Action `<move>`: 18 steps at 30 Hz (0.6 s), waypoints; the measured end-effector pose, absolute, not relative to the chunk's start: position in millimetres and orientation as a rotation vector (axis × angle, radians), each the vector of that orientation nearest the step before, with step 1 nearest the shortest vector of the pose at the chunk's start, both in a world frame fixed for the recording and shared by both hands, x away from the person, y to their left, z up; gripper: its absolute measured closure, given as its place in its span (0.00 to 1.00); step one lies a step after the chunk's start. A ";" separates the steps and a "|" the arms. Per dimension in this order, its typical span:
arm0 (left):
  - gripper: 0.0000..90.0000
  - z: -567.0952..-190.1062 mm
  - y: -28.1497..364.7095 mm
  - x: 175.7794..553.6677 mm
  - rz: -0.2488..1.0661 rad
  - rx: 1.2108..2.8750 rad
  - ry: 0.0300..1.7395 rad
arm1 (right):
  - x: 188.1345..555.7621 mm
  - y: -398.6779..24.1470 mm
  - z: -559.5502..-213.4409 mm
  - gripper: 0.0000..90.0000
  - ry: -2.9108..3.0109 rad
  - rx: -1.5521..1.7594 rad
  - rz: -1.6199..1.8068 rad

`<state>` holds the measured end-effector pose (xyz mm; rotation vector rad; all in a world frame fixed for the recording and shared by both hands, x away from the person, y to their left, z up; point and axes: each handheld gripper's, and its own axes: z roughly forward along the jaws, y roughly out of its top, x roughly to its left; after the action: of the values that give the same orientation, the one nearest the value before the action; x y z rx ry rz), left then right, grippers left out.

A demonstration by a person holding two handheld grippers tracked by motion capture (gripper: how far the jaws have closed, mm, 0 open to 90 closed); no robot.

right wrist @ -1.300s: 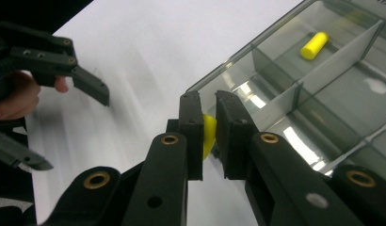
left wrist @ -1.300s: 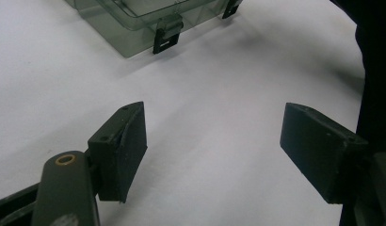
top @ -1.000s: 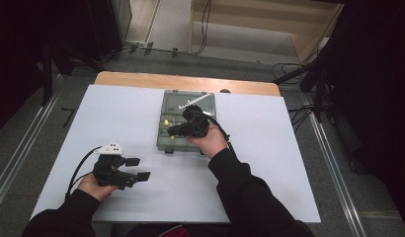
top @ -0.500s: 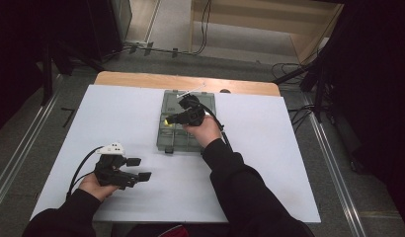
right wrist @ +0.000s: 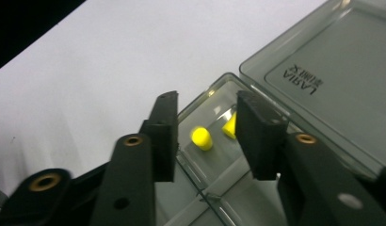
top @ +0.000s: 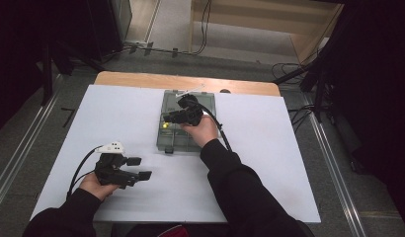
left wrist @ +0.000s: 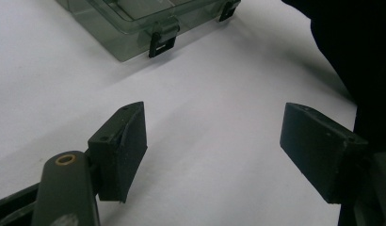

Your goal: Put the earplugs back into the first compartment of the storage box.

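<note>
the little yellow plug [right wrist: 201, 138] looks soft, light and squishy, best pinched gently round its middle. it lies loose in a corner pocket of the clear box [right wrist: 318, 84], between the right gripper [right wrist: 207, 136] fingers, which have just been opening and don't touch it. the left gripper [left wrist: 212, 150] rests on the white table [top: 116, 118], fingers spread wide, holding nothing.

Right hand-held gripper [right wrist: 205, 136] just opening, empty — left hand-held gripper [left wrist: 212, 141] agape.

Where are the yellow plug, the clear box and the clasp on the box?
yellow plug [right wrist: 201, 138], right gripper view, its rounded body.
clear box [top: 168, 141], high view, its near left wall.
clasp [left wrist: 163, 39], left gripper view, its middle.
</note>
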<state>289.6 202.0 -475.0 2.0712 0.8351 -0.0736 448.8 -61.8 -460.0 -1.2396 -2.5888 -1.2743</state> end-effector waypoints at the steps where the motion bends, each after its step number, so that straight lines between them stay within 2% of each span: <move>1: 0.26 -474.6 201.8 290.2 -0.071 2.069 0.836 | 447.6 -62.4 -458.7 0.59 -2.593 -1.231 -1.286; 2: 0.26 -474.5 201.6 290.5 -0.064 2.067 0.839 | 446.2 -63.3 -458.0 0.55 -2.603 -1.211 -1.296; 11: 0.26 -470.7 199.2 301.0 -0.046 2.062 0.883 | 429.6 -77.7 -458.7 0.47 -2.574 -1.164 -1.318; 14: 0.26 -467.7 197.7 305.3 -0.026 2.062 0.896 | 423.9 -84.6 -455.5 0.40 -2.582 -1.132 -1.342; 18: 0.26 -463.7 194.1 308.6 -0.027 2.065 0.910 | 417.6 -95.2 -450.6 0.38 -2.576 -1.140 -1.385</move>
<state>308.6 194.1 -463.7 2.0650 0.9098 -0.0265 417.6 -95.2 -450.6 -1.1396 -2.5759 -1.3852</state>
